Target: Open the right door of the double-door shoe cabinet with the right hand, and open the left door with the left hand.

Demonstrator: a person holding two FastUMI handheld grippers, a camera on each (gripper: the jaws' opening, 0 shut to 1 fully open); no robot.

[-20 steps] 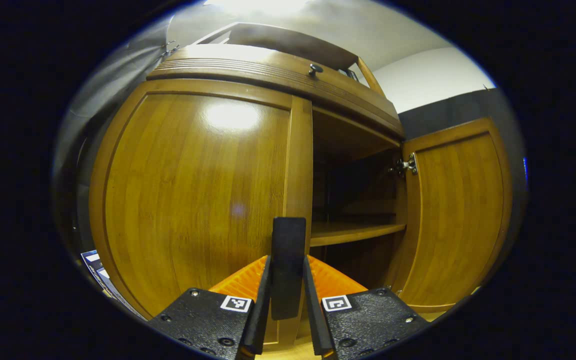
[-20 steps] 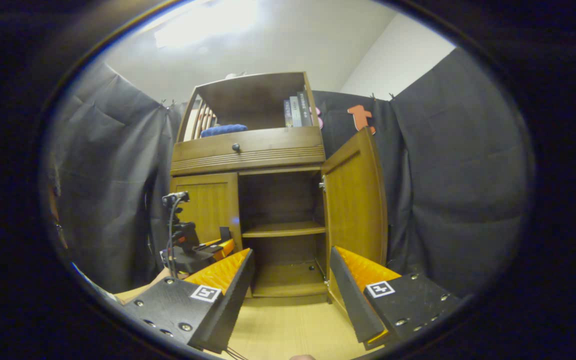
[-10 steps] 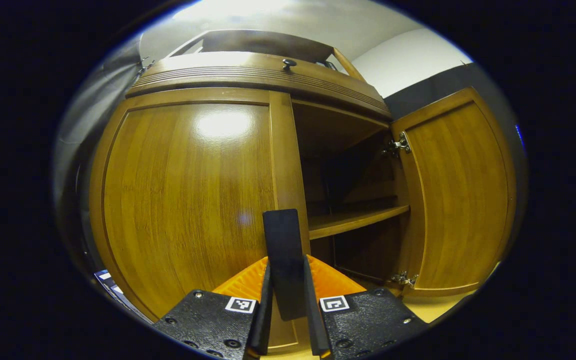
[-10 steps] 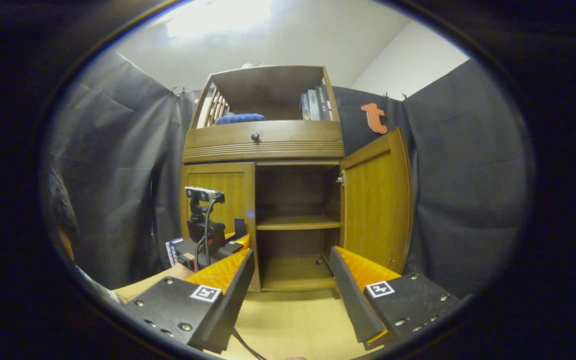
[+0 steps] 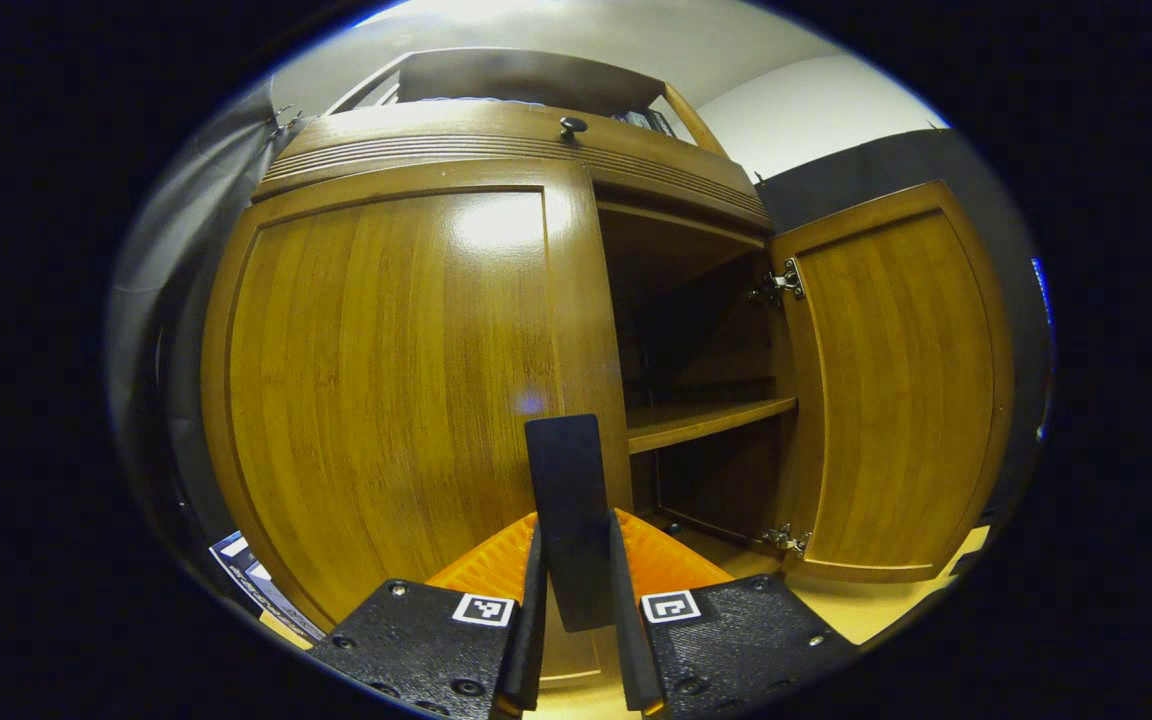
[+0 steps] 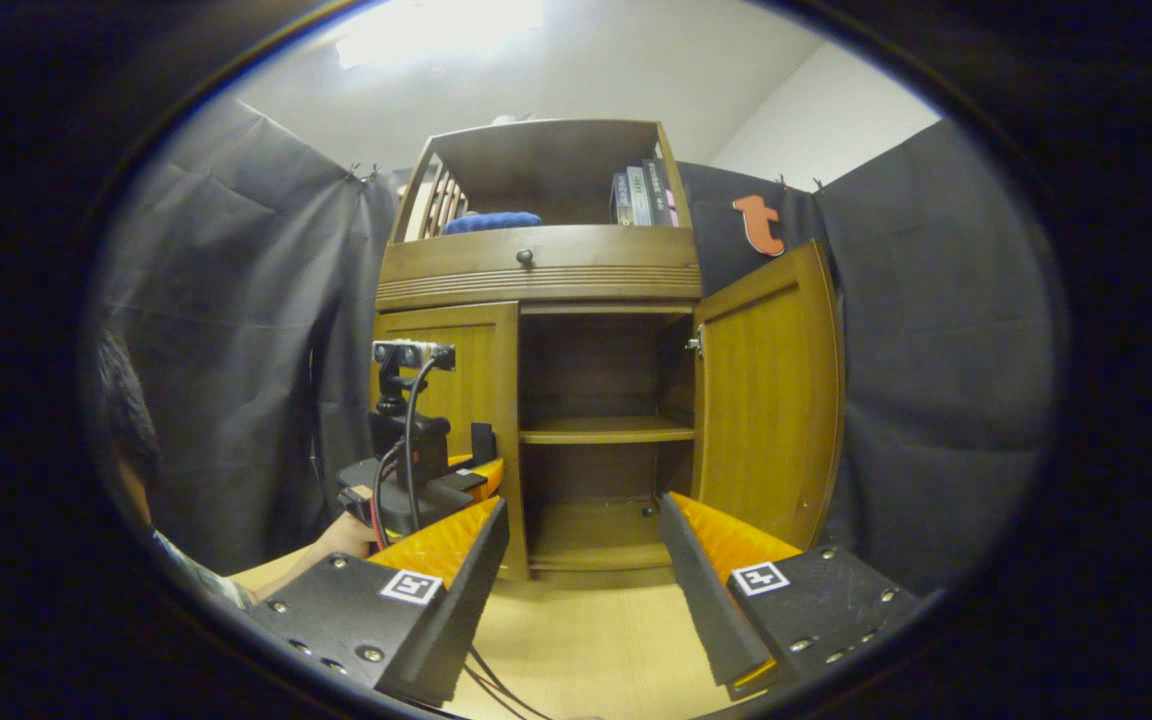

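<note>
We see the glossy brown wooden left door point(image 5: 386, 380) closed, blocking its half of the cabinet. The brown wooden right door point(image 6: 771, 400) stands swung wide, leaving the dark shelved compartment point(image 6: 604, 400) open to reach.

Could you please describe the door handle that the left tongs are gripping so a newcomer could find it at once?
Start at the wooden cabinet; its right door stands open and its left door is closed. On the closed door's inner edge, beside the open compartment, sits a flat dark upright handle, clamped by the left tongs. The drawer knob above is small and round.
</note>
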